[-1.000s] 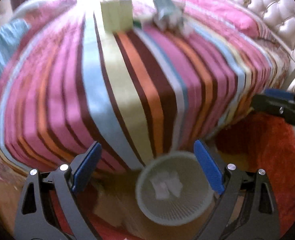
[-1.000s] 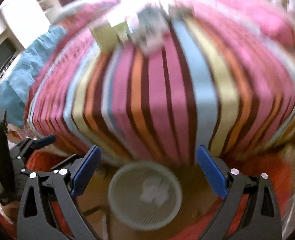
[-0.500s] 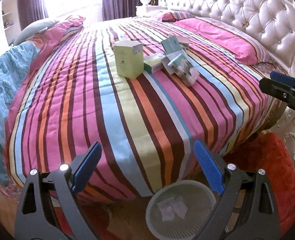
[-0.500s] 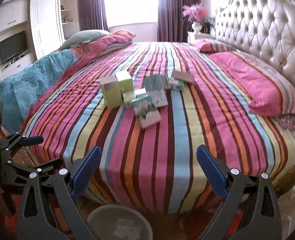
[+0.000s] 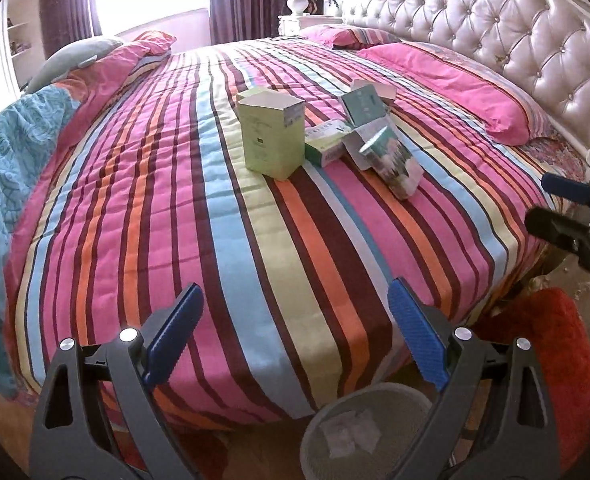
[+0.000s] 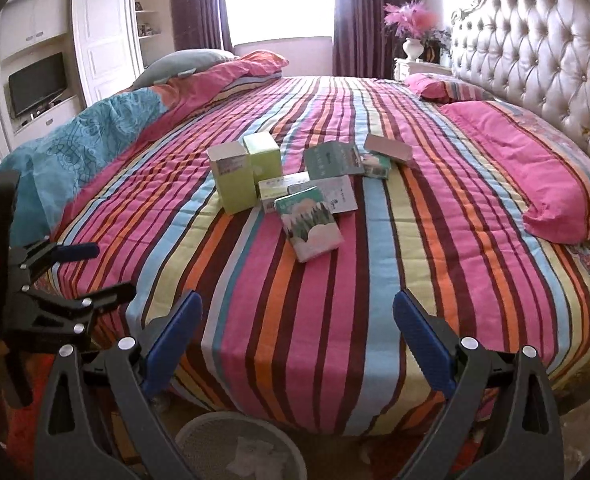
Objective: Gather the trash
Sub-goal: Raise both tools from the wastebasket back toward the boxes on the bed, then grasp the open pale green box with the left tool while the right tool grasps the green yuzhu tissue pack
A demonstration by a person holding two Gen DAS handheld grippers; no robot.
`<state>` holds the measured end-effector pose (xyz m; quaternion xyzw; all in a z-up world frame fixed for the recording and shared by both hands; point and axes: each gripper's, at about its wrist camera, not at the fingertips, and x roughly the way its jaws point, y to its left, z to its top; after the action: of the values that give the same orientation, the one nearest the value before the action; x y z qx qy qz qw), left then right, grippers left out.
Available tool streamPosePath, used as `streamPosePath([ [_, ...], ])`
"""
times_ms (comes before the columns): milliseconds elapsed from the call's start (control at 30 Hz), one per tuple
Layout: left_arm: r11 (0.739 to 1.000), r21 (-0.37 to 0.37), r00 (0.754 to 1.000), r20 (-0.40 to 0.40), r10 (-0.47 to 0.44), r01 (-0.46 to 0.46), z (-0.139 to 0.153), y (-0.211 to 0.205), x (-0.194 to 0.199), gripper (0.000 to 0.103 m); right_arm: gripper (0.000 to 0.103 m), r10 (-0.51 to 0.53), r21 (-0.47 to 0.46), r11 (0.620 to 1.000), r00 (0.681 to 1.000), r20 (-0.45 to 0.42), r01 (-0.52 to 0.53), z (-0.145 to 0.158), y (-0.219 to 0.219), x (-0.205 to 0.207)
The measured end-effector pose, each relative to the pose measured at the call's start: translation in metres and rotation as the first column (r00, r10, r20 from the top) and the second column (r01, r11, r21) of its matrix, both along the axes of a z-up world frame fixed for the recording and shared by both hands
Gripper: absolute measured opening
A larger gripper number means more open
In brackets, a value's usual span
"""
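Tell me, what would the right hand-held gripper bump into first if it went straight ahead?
Probably the striped bedspread near the bed's edge, before the right hand-held gripper gets to the boxes. Depth is hard to judge.

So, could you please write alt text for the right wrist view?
The open right gripper faces a striped bed where a cluster of small cartons lies mid-mattress. A white wastebasket with crumpled paper sits on the floor below; the left gripper shows at the left edge.

The striped bedspread (image 5: 223, 216) is quilted cloth, matt and lightly puckered. The headboard (image 6: 535, 64) looks like glossy buttoned leather. The green boxes (image 6: 243, 168) are smooth card; the near tissue pack (image 6: 313, 228) has shiny plastic wrap. The wastebasket (image 5: 359, 408) is ribbed pale plastic
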<state>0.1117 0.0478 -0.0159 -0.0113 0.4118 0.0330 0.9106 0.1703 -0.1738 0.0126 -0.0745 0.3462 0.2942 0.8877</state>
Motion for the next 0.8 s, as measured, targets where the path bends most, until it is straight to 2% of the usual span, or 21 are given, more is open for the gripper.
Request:
streamPosePath([
  [400,0.999,-0.051,1.000,-0.005,0.013,-0.013,-0.012,0.021,0.042,0.091,0.092,0.040,-0.030,0.999,0.998,-0.044,-0.042,-0.016,0.013,0.026],
  [567,0.998,-0.060,1.000,-0.016,-0.007,0.006,-0.015,0.027,0.058,0.091,0.092,0.047,-0.029,0.998,0.997,-0.054,-0.049,-0.018,0.019,0.041],
  [800,0.998,-0.059,0.999,0.011,-0.033,0.033,-0.010,0.036,0.089,0.091,0.092,0.079,-0.050,0.995,0.995,-0.061,-0.082,-0.022,0.032,0.065],
])
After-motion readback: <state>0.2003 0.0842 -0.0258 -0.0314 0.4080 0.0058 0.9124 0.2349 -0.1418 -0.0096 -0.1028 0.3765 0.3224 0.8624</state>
